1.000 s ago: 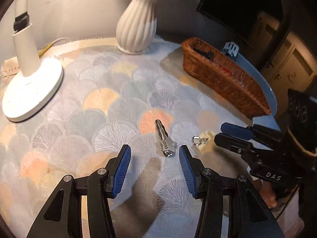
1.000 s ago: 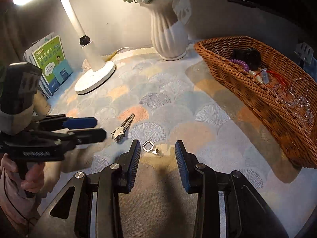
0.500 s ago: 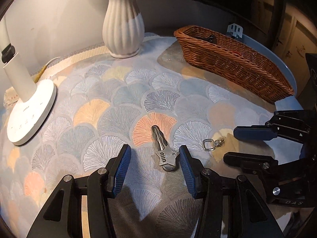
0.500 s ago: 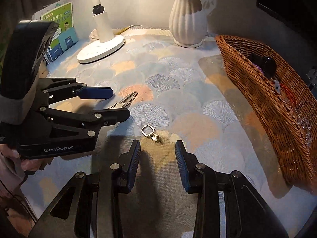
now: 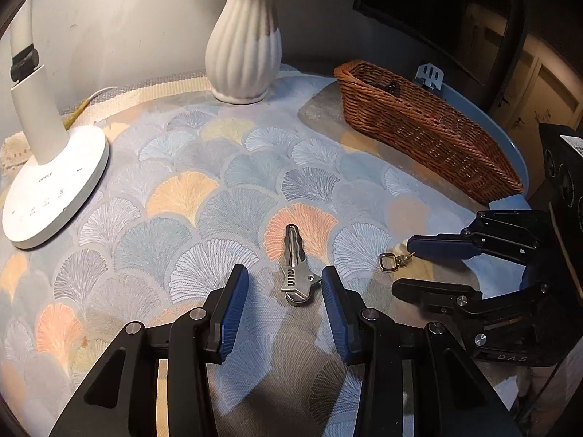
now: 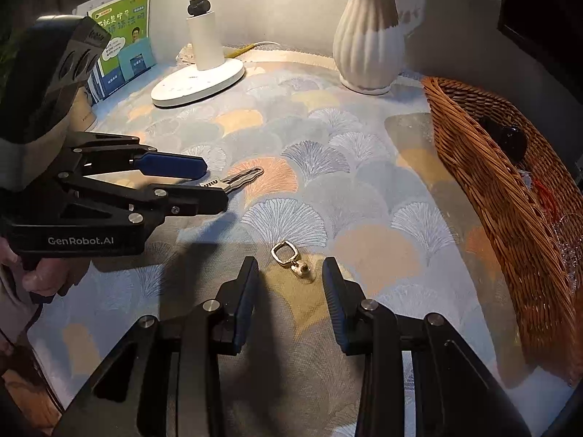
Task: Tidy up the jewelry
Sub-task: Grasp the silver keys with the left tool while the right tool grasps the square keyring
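A silver key-shaped piece [image 5: 296,267] lies on the patterned cloth; it also shows in the right wrist view [image 6: 237,181]. My left gripper [image 5: 285,284] is open with its blue pads on either side of the key's head, close above the cloth. A small gold earring with a square loop [image 6: 291,258] lies just ahead of my open right gripper [image 6: 289,276]; it also shows in the left wrist view [image 5: 391,260], between the right gripper's fingers. A wicker basket [image 6: 510,218] at the right holds jewelry, including a black piece [image 6: 506,142] and a clear chain.
A white ribbed vase [image 5: 242,47] stands at the back. A white lamp base [image 5: 54,185] sits at the left, books [image 6: 122,43] behind it. The basket [image 5: 426,127] lies along the round table's right edge. A dark screen is behind.
Both grippers have moved lower and closer to their pieces. The left gripper's pads now flank the key's head; the right gripper's pads sit just short of the earring.
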Motion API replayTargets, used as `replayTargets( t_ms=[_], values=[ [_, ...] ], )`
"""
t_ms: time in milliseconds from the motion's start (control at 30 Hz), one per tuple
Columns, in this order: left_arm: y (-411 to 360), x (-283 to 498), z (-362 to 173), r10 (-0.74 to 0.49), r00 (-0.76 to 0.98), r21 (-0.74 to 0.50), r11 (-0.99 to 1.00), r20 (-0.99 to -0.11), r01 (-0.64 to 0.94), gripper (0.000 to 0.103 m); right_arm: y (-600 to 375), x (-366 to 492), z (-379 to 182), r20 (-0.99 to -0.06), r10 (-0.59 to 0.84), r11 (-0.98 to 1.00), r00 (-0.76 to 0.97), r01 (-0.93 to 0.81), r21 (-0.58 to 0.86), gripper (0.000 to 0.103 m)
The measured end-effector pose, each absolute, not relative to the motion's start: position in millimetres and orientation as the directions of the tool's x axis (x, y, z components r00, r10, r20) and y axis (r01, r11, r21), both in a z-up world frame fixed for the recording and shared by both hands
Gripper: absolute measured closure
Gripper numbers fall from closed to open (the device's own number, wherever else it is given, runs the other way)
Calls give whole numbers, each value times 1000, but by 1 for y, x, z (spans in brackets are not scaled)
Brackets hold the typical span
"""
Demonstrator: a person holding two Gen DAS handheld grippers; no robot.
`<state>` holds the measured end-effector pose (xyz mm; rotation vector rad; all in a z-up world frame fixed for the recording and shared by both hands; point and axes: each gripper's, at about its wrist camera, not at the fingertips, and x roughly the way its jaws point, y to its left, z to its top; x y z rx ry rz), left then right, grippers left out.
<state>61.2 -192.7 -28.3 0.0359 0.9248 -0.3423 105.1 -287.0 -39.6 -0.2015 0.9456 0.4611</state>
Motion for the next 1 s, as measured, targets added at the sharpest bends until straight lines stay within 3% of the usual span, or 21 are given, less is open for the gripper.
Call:
replayTargets(
  t_ms=[200,333,500,667,800,867,1000],
  values=[
    [-210,59,-31,-205,573,-11,946,-793,325,63,-285,106,-41,-815,282,884,506,-467,16,64],
    [-209,59,-31,-203,576,-7,946,-792,324,71,-284,106,-41,-814,278,883,510,-468,9,65],
    [-209,59,-31,-204,575,-7,946,-793,325,71,-284,107,-40,-814,282,883,508,-469,14,65],
    [-209,59,-31,-199,577,-1,946,-792,325,71,-281,104,-40,-810,288,875,511,-485,5,86],
    [-209,58,-32,-200,579,-1,946,-791,325,71,-281,104,-40,-809,286,874,514,-486,0,89],
    [-209,58,-32,-202,580,-3,946,-789,325,80,-279,102,-40,-807,282,870,518,-493,-13,89],
    [-208,57,-31,-212,581,-15,946,-786,325,80,-277,98,-39,-803,295,860,518,-509,-12,90]
  ],
)
